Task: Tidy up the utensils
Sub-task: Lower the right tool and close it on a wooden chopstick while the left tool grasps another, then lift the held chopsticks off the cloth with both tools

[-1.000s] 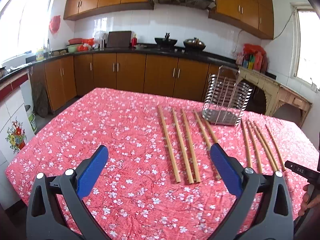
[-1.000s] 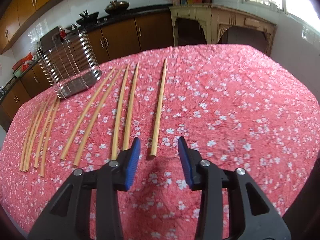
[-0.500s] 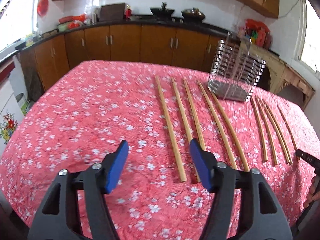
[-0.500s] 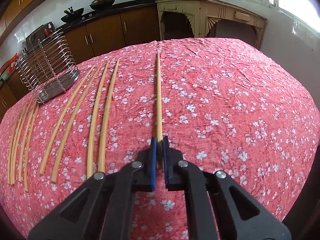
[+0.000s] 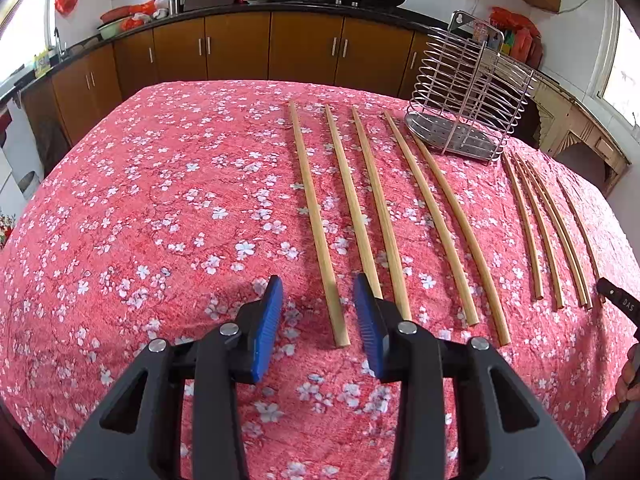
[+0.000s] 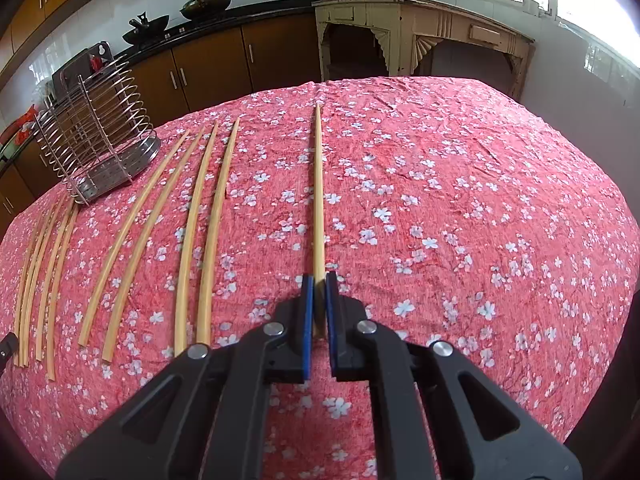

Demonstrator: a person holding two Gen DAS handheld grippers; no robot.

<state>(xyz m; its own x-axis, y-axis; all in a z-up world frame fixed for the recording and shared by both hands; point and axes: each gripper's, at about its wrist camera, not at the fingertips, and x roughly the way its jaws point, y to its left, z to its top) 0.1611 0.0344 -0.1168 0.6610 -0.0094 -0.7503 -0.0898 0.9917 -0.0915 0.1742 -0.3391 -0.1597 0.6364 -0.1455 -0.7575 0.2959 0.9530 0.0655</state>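
While chopstick (image 6: 318, 184) sits clamped | right hand-held gripper (image 6: 317, 285) pinches its near end

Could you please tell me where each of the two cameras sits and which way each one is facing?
Left wrist: on the left tool, open low over the leftmost chopstick, facing the rack; its black arms show.
Right wrist: on the right tool, shut on the rightmost chopstick, looking along it; its black arms show.
Shared: floral tablecloth, rack, loose chopsticks.

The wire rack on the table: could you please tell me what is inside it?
The rack holds no utensils; through its wires only the perforated metal base shows. All chopsticks lie on the cloth outside it.
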